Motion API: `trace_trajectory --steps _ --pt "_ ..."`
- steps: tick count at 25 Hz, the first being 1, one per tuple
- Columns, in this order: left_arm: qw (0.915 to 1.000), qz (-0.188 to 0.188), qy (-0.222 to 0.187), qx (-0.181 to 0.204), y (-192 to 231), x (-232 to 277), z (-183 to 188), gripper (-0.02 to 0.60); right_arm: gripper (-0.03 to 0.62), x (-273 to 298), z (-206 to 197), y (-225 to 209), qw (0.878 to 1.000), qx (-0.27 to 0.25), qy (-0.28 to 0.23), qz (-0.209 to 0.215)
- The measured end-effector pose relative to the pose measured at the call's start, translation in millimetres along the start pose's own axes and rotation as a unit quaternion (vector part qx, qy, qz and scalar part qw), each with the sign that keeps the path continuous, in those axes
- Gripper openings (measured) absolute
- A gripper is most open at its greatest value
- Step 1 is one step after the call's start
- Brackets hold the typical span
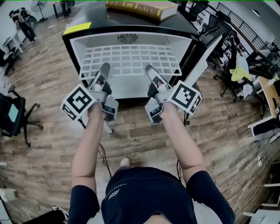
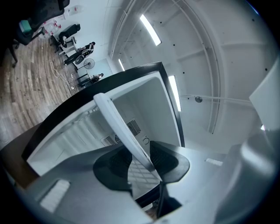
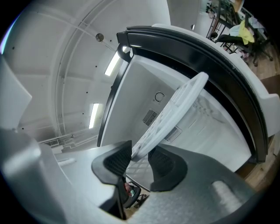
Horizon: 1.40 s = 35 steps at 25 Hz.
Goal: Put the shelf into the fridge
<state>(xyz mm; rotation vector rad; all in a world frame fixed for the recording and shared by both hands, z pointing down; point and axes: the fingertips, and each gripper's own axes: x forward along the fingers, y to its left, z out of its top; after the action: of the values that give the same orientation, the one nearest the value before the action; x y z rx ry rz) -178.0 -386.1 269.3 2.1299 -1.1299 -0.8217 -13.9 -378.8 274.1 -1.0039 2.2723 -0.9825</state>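
Dark blue cloth covers the person's shoulders at the bottom of the head view, and two bare forearms reach forward over a wood floor (image 1: 48,131). Each hand carries a gripper with a marker cube. The left gripper (image 1: 105,68) has its jaws closed on the near edge of the shelf (image 1: 131,59), towards its left end; its own view shows the white rim pinched between the two dark pads. The right gripper (image 1: 150,70) clamps the same edge towards the right end, with the rim caught between its pads in the same way. The shelf is a white wire grid held about level, its near edge at the mouth of the open fridge (image 1: 82,49) and the rest reaching in between the white side walls, below a round vent in the back wall. The door (image 1: 204,54) stands open on the right. A book (image 1: 140,8) and a yellow note (image 1: 77,28) lie on the black top. Office chairs (image 1: 229,65) stand beyond to the right.
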Motion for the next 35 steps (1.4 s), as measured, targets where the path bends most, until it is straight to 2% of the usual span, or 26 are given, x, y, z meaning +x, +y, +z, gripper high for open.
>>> trace_trajectory --steps 4,8,11,16,18,20,22,24,27,30,35 --pt "0.9994 0.017 0.004 0.029 1 -7 -1 0.147 0.118 -7 -2 1 1.0 -0.019 -0.001 -0.005" --pt "0.9996 0.021 -0.007 0.016 -3 -17 -6 0.15 0.117 -16 1 0 1.0 -0.025 -0.006 -0.011" --pt "0.9976 0.041 -0.004 0.056 -5 -29 -8 0.141 0.117 -28 0 -5 0.999 -0.038 -0.011 -0.021" --pt "0.9958 0.054 -0.001 0.074 -7 -45 -12 0.129 0.116 -42 -6 -13 0.999 -0.035 -0.014 -0.034" --pt "0.9965 0.046 -0.004 0.07 -10 -48 -17 0.124 0.114 -47 -8 -14 0.998 -0.05 -0.014 -0.043" --pt "0.9951 0.044 -0.005 0.088 -14 -51 -22 0.109 0.11 -53 -8 -12 0.995 -0.086 -0.015 -0.054" --pt "0.9889 0.051 -0.007 0.139 -20 -55 -21 0.09 0.103 -57 -5 -9 0.987 -0.144 -0.02 -0.069" --pt "0.979 0.058 -0.01 0.195 -27 -57 -18 0.086 0.095 -59 -2 -5 0.975 -0.206 -0.024 -0.083" --pt "0.9631 0.075 -0.004 0.259 -29 -59 -18 0.083 0.095 -59 -2 1 0.956 -0.274 -0.023 -0.098" --pt "0.9463 0.088 0.006 0.311 -30 -60 -19 0.083 0.095 -59 -3 3 0.942 -0.317 -0.022 -0.108" --pt "0.9209 0.101 0.017 0.376 -32 -60 -20 0.083 0.095 -56 -5 3 0.923 -0.364 -0.021 -0.127"
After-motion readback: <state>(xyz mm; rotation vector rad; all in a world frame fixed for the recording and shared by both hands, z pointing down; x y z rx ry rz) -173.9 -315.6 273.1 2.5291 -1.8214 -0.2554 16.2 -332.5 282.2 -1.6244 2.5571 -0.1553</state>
